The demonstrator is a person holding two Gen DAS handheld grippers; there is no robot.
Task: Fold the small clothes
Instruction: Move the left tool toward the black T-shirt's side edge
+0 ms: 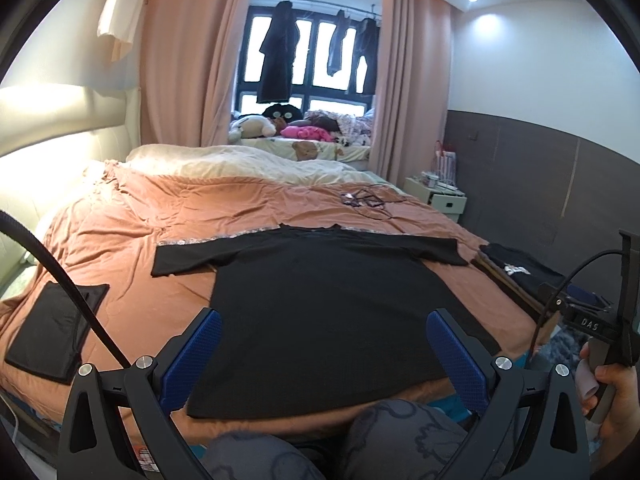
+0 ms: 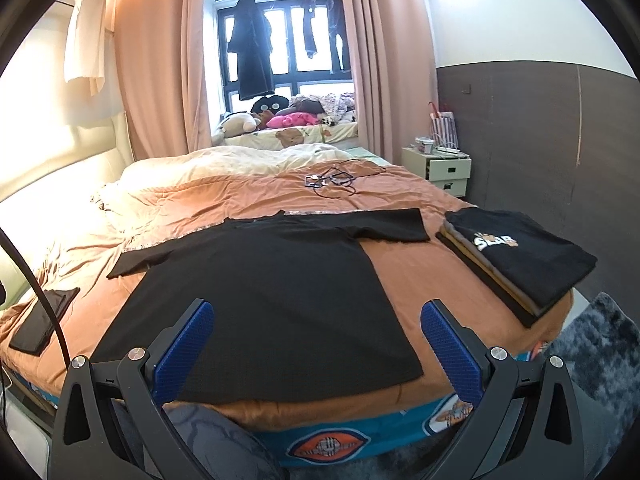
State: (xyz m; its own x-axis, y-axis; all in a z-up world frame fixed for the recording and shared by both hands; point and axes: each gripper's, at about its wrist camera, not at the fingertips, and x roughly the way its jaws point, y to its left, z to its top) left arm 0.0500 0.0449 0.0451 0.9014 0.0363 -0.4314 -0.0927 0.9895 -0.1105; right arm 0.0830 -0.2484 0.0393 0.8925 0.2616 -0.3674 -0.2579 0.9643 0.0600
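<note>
Your left gripper [image 1: 324, 360] has its 2 blue fingers [image 1: 191, 360] spread wide, holding nothing and touching nothing, above the hem of the black T-shirt [image 1: 320, 312]. Your right gripper [image 2: 316, 352] is just as wide apart and empty, its fingers [image 2: 450, 354] bracketing the shirt's lower right corner. That shirt lies flat at frame centre on the orange bedcover [image 2: 404, 272], sleeves spread. At right sits a stack of folded clothes [image 2: 520, 264]; at lower left, a folded black piece [image 1: 52, 332].
</note>
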